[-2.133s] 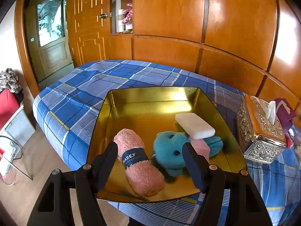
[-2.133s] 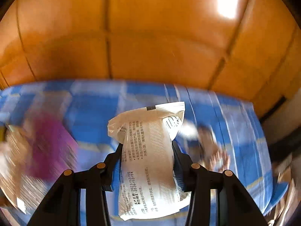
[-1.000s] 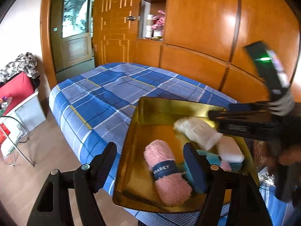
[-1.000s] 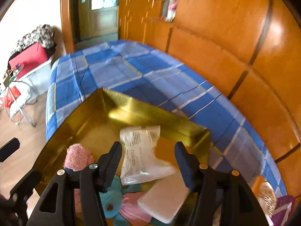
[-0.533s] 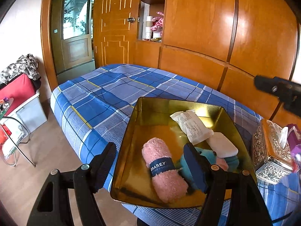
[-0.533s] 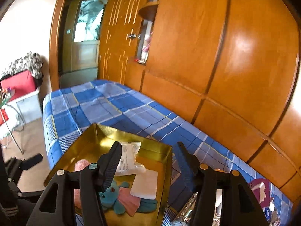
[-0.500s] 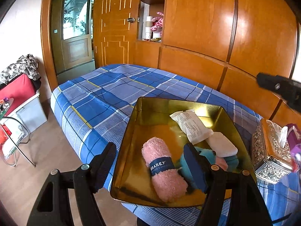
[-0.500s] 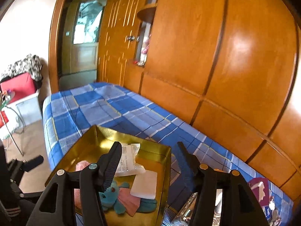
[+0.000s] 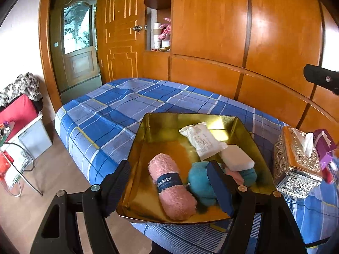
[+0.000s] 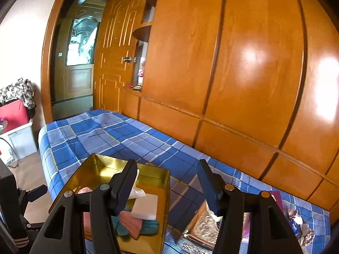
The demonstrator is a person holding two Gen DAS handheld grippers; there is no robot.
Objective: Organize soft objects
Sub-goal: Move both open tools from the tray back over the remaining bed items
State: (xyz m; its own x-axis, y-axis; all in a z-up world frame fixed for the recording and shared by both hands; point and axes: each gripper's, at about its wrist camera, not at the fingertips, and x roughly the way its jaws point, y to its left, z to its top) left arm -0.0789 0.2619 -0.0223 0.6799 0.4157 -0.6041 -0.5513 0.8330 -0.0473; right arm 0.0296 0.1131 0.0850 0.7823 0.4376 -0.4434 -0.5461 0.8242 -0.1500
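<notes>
Both grippers hung empty above the near end of the bed [image 9: 118,105]: the left gripper [image 9: 169,182] stood with its jaws spread over the front of the gold tray [image 9: 135,169], nothing between its pads, and the right gripper [image 10: 167,182] was likewise parted and clear of everything, raised and aimed past the tray's far corner. The soft things lay inside the tray. I counted one rolled pink towel [image 9: 171,187] with a dark band, one teal plush toy [image 9: 201,182] beside it, one white sponge block [image 9: 236,157] resting partly on the toy, and one white wipes packet [image 9: 202,140] toward the back, its end overlapping the sponge; four in all, in a single tray. Outside it, on the right, stood one silver tissue box [image 9: 296,169] and one purple carton [image 9: 323,148], with some small trinkets beyond that I could not make out. To my eye the packet was down, so the step in hand was lifting away and seeking the next soft item. It would go best with the right gripper rising straight clear of the tray rim before swinging right, jaws wide, and the left holding off so the two did not cross.
</notes>
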